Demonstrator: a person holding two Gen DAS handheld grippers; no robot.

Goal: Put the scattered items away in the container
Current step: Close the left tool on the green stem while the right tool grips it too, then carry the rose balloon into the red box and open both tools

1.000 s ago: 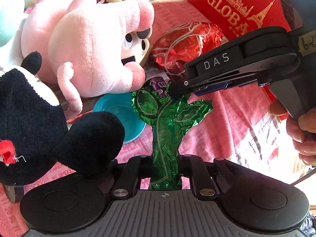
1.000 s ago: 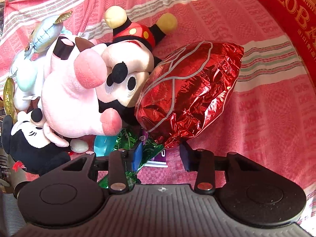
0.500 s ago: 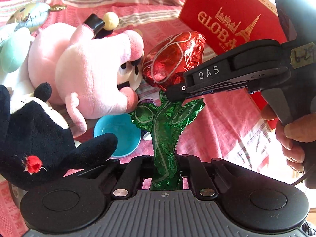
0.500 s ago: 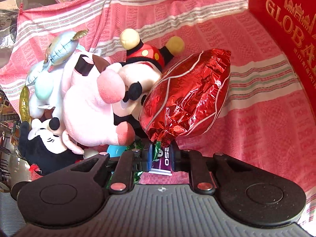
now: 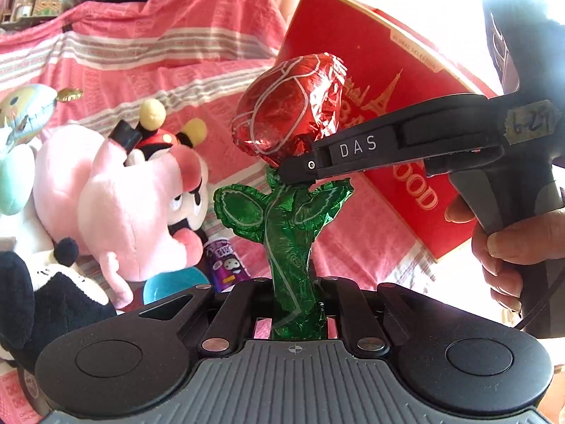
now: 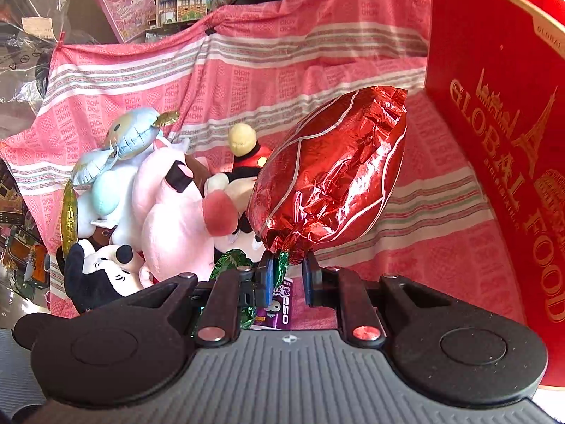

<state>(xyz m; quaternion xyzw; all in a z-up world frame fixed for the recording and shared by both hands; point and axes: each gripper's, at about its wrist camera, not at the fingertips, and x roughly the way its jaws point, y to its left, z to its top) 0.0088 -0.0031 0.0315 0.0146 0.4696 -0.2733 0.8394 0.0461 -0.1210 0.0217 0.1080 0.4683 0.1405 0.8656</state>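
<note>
— Foil rose balloon (image 5: 293,183): who has it?
— Both. The left gripper (image 5: 295,304) is clamped tight on its green stem; the right gripper (image 6: 287,275), jaws just narrowed, pinches the neck under the red bloom.
— Where?
— Raised beside the red box (image 6: 494,134), above the plush toys (image 5: 134,205).

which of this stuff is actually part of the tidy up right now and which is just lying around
In the job:
- foil rose balloon, held by both
- left gripper, shut on its green stem
- right gripper, shut at the neck under the red bloom
- red box

Lying about for now:
- pink plush
- black plush
- teal bowl
- purple packet
</note>
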